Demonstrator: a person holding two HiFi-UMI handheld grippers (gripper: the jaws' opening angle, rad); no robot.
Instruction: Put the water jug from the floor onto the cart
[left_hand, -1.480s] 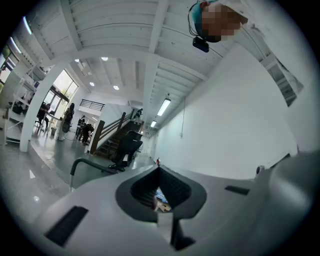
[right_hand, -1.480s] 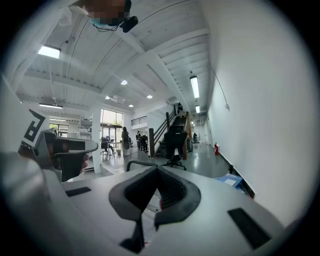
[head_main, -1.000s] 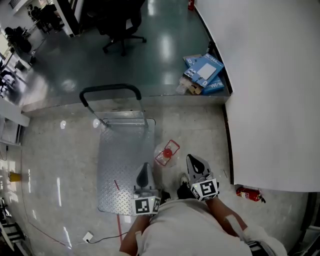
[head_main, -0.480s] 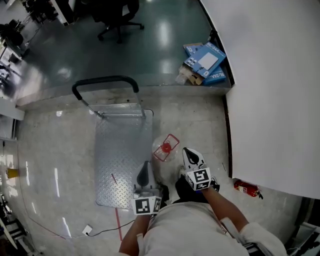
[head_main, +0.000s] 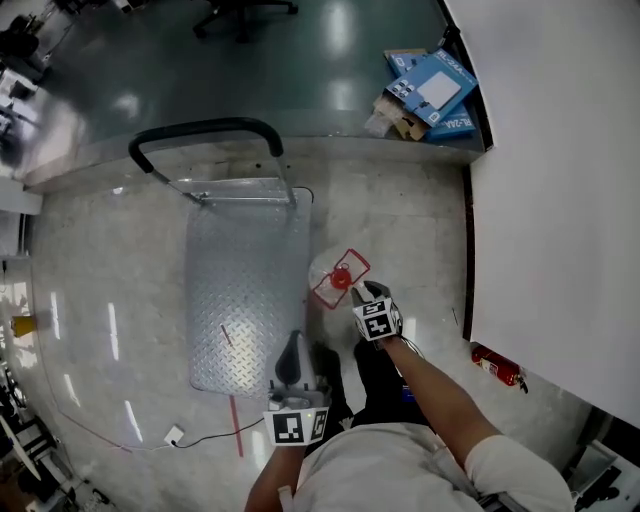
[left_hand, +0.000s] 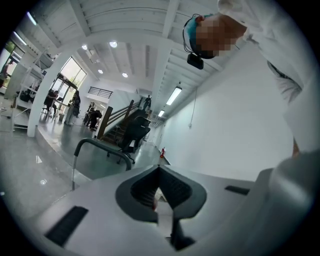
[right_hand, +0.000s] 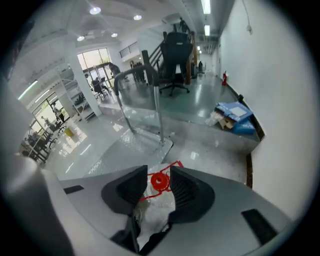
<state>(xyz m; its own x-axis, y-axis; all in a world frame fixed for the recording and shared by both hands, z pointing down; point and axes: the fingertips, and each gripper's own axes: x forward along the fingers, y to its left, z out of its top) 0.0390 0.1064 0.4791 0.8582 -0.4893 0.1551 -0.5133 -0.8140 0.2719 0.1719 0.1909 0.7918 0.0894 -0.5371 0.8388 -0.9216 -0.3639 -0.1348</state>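
Water jug (head_main: 333, 272) stands upright on the floor (head_main: 110, 270), just beside the right edge of the cart (head_main: 245, 290), not yet on it; clear plastic body, red cap (head_main: 341, 279), thin red handle (head_main: 361, 258) lying tilted around the cap.

Handling, judged: body looks smooth and rounded, likely slippery for 2 narrow pads; how full it is I cannot tell, but if full it will be heavy and will swing under a top hold; walls probably give a little when squeezed. Best holds seem to be the red handle or the stiff neck under the cap, not the bare body.

Right tool (head_main: 366, 295) points steeply down over the jug; its jaws have just been opening and stand partly apart, the cap showing between them in the right gripper view, pads not pressing on anything. Left tool (head_main: 291, 345) hangs over the near end of the cart, jaws closed, empty.

Surface: cart deck is bare ribbed metal plate, low, which should hold the jug's base well; push bar (head_main: 200, 130) at the far end. Floor is glossy and pale, darker beyond the cart.

Room: white wall (head_main: 560, 180) close on the right; blue boxes (head_main: 435, 90) at its foot; red fire extinguisher (head_main: 497, 365) lying near the wall; loose cable (head_main: 200, 440) on the floor near the person.
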